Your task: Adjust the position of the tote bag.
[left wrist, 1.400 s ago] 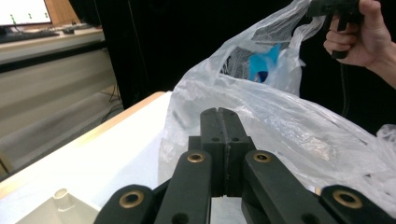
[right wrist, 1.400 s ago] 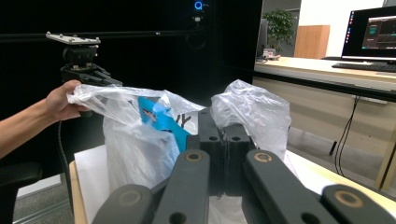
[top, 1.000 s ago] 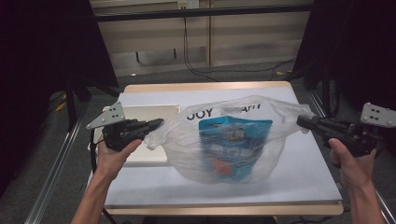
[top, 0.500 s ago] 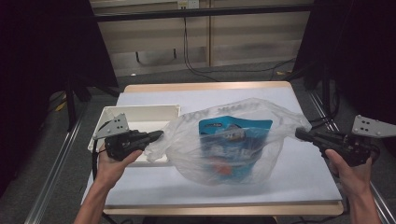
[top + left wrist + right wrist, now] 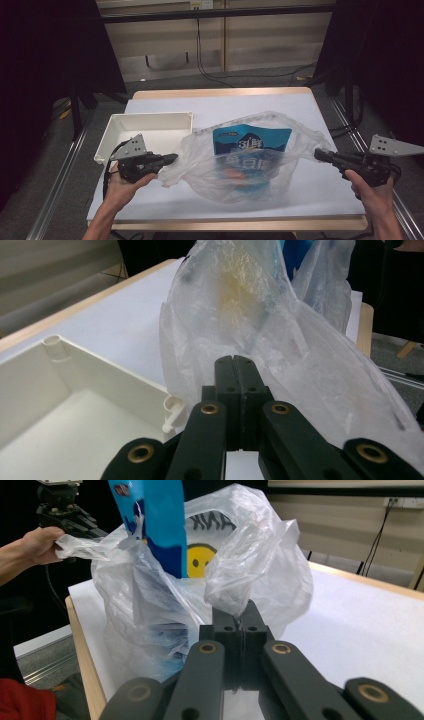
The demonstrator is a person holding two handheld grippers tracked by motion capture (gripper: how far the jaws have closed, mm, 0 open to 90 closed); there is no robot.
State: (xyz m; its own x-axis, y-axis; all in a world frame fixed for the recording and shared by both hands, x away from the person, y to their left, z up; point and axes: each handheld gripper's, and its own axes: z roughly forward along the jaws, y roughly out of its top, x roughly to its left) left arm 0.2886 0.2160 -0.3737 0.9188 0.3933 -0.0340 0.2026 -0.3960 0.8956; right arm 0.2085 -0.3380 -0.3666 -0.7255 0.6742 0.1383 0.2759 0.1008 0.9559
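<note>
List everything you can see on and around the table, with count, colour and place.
plastic bag: one, clear with a smiley print, middle of the table, a handle pinched on each side
packet: one, blue, upright inside the bag
tray: one, white, left part of the table, beside the bag
table: one, white top with a wooden edge
cables: several, black, on the floor behind the table
left tongs: one, black, shut on the bag's left handle
right tongs: one, black, shut on the bag's right handle
hands: two, one holding each tongs

Left gripper [image 5: 172, 158] and right gripper [image 5: 319, 154] point inward toward each other, fingers [image 5: 234, 371] pressed together
</note>
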